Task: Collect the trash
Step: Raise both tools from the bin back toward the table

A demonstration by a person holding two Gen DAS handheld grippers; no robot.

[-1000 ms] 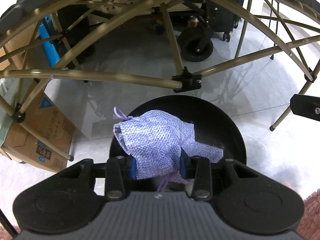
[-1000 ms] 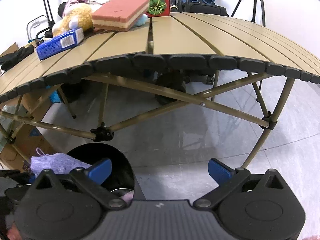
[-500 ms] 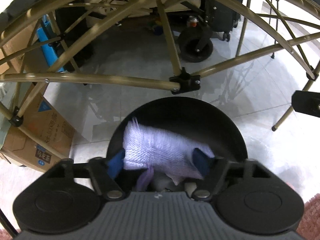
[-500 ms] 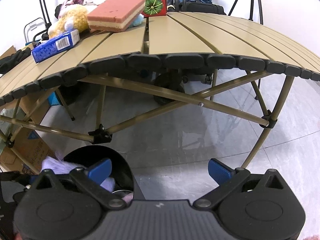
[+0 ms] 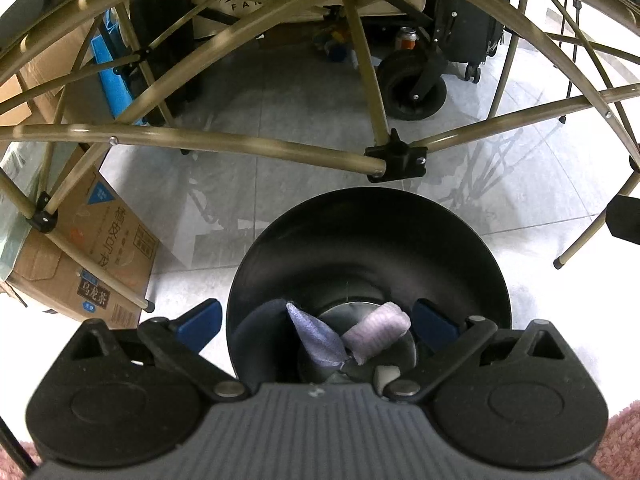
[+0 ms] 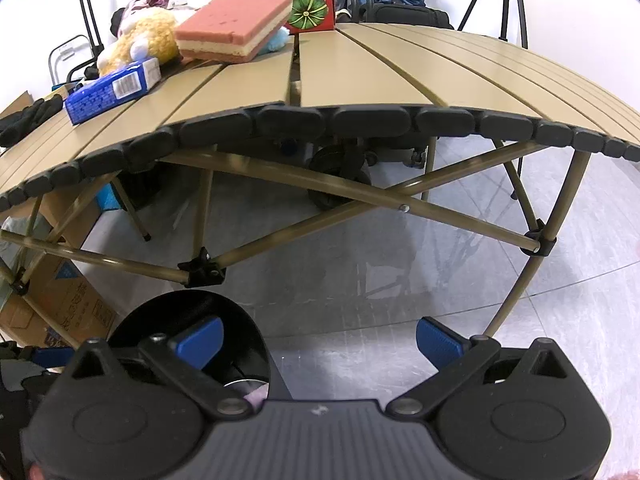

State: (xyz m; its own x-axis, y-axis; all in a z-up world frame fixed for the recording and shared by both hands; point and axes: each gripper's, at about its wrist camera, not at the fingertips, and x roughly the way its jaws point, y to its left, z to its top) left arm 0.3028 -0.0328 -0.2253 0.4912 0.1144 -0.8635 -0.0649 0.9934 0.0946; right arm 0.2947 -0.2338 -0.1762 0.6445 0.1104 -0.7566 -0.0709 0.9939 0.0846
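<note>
Since a second ago, purple pouch (image 5: 320, 336) dropped from left gripper (image 5: 316, 322) into black bin (image 5: 368, 240); lies below and between its opening, empty jaws, untouched. Right gripper (image 6: 318, 338) spread wide, empty, beside bin.

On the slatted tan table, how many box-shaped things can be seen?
3. A blue rectangular carton lies near the left edge, a pink and cream layered foam block sits behind it, and a red cube with a green flower print stands farther back. The clutter may hide others.
</note>
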